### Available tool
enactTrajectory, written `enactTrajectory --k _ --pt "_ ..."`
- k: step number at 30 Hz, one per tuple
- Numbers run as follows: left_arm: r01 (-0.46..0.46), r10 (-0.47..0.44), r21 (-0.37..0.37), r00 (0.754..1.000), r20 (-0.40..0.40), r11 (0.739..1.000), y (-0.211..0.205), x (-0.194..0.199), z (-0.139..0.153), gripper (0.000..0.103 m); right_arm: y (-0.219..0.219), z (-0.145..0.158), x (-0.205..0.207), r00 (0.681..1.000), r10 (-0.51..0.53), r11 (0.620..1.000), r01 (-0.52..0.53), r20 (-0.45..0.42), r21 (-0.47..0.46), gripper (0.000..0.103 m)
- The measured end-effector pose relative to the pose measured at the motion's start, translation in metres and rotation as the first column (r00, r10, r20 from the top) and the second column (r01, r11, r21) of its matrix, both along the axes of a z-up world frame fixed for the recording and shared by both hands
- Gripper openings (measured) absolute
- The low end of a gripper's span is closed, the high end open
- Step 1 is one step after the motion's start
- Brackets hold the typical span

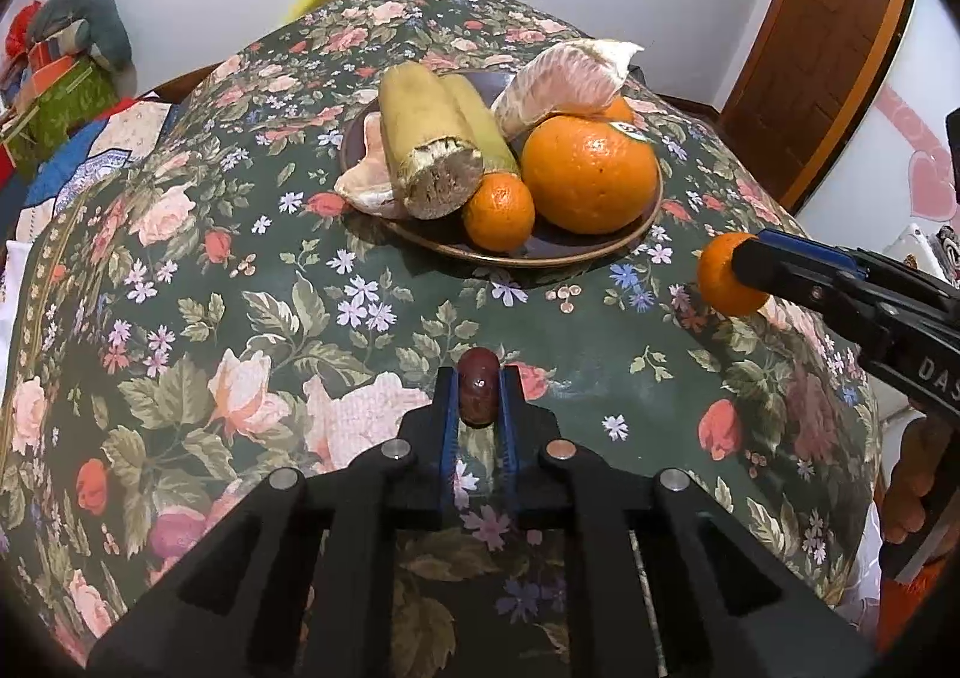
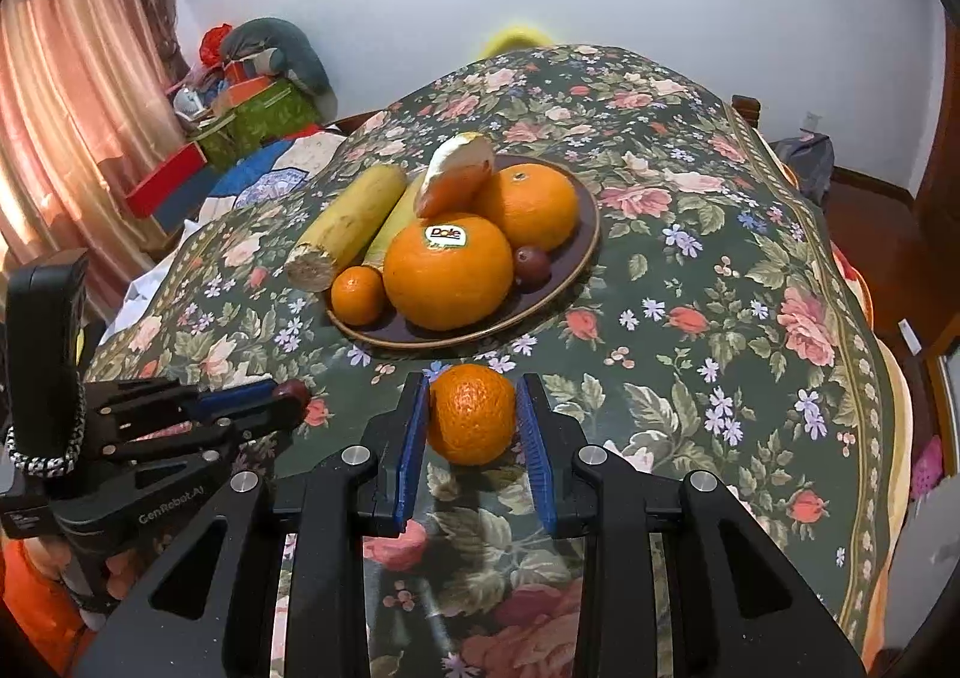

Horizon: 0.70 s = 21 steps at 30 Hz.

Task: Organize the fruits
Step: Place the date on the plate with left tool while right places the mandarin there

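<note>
Left gripper (image 1: 479,378) clamped a dark red fruit (image 1: 478,391), its lower half hidden between the jaws. Right gripper (image 2: 473,408) gripped a mandarin (image 2: 471,414) at the plate's (image 2: 585,252) 6 o'clock.

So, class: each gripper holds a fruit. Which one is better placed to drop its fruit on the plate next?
Probably right. The right gripper, shut on a small orange, sits just before the plate. The left gripper, shut on a dark red fruit, looks farther back.

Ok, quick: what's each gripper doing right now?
Left gripper: jaws shut on the small dark red fruit.
Right gripper: jaws shut on the small orange.
</note>
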<state>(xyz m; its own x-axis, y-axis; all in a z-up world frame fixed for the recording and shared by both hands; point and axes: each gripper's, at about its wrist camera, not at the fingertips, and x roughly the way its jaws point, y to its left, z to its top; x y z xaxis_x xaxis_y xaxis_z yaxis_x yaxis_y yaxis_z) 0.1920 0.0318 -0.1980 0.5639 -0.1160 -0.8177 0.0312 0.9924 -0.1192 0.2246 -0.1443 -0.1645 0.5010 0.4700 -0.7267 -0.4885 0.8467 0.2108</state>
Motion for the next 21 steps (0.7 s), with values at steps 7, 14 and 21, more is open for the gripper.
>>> enactTrajectory --k 7,14,21 --pt "-0.009 0.01 -0.018 0.999 0.047 1.0 0.004 0.004 0.019 0.012 -0.005 0.006 0.009 1.0 -0.016 1.0 0.016 0.02 0.002 0.027" --pt "0.003 -0.001 -0.022 0.993 0.118 1.0 0.001 0.013 0.044 0.012 -0.006 0.018 0.024 0.998 -0.029 1.0 0.028 0.056 0.009 0.026" --pt "0.015 -0.012 -0.027 0.992 0.126 1.0 -0.003 0.014 0.044 0.012 -0.013 -0.001 0.023 1.0 -0.018 1.0 0.018 -0.007 0.003 0.041"
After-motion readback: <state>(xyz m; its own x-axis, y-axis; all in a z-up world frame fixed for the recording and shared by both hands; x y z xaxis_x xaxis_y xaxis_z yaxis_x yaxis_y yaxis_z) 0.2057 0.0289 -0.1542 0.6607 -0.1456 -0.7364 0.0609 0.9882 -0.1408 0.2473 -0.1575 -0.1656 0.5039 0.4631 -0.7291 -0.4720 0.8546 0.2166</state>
